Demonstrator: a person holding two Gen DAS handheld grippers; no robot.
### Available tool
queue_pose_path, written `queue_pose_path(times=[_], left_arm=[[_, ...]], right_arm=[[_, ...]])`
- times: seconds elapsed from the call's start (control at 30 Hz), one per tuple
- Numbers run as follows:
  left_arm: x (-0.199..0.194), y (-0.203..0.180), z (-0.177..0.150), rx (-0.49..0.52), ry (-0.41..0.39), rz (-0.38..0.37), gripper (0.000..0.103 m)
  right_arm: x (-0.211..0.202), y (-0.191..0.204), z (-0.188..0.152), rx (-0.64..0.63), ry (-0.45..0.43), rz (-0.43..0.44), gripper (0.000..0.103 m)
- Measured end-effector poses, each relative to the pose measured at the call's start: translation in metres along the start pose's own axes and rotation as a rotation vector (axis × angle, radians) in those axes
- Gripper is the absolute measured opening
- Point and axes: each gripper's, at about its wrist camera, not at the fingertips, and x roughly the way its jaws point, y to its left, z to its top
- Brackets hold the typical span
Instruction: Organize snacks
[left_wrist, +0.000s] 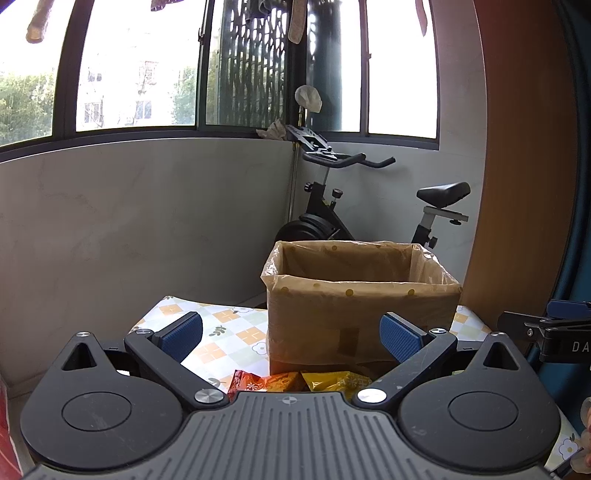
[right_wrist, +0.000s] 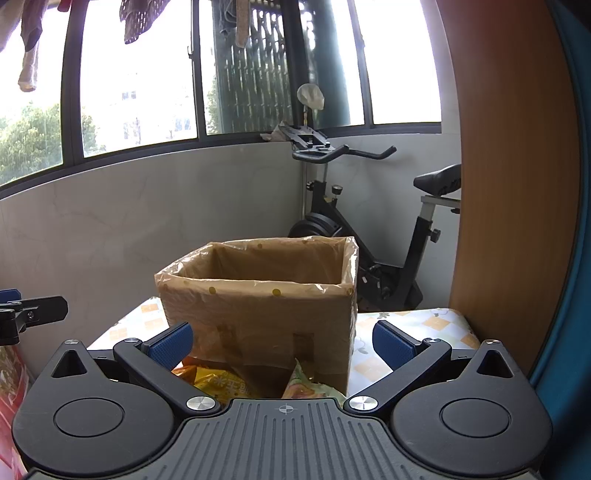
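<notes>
Your left gripper (left_wrist: 291, 338) hangs spread wide with nothing between its blue pads (left_wrist: 183, 334), and your right gripper (right_wrist: 282, 341) is equally wide and empty. At 12 o'clock from both stands the plastic-lined cardboard box (left_wrist: 360, 314) on the checked tablecloth (left_wrist: 229, 332). Snack packets (left_wrist: 325, 382) lie against its near base. An exercise bike (right_wrist: 373, 229) stands beyond at 1 o'clock.

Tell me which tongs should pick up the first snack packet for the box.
Either, narrowly the left tongs: open, with the yellow packet and orange packets centred below them. The right tongs are open too, beside the lined box.
</notes>
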Motion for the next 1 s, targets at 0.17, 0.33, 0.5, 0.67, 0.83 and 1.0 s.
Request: queue_pose_path(times=[0.17, 0.33, 0.5, 0.67, 0.83, 1.0], left_arm=[[0.001, 0.001, -0.002, 0.004, -0.002, 0.015, 0.103], [0.003, 0.002, -0.010, 0.032, -0.038, 0.048, 0.103], [0.017, 0.018, -0.026, 0.022, 0.002, 0.061, 0.103], [0.035, 0.044, -0.050, -0.065, 0.091, 0.038, 0.103], [0.054, 0.050, -0.078, -0.080, 0.170, 0.050, 0.101], [0.070, 0.050, -0.107, -0.100, 0.244, -0.011, 0.094]], right_arm=[[0.002, -0.002, 0.000, 0.007, 0.000, -0.003, 0.103], [0.007, -0.009, -0.008, 0.029, -0.013, 0.020, 0.103], [0.016, -0.011, -0.032, 0.009, -0.062, -0.035, 0.103], [0.038, -0.012, -0.065, 0.056, -0.038, -0.073, 0.103], [0.058, -0.009, -0.090, 0.065, 0.033, -0.001, 0.103], [0.064, 0.001, -0.108, -0.003, 0.003, -0.027, 0.103]])
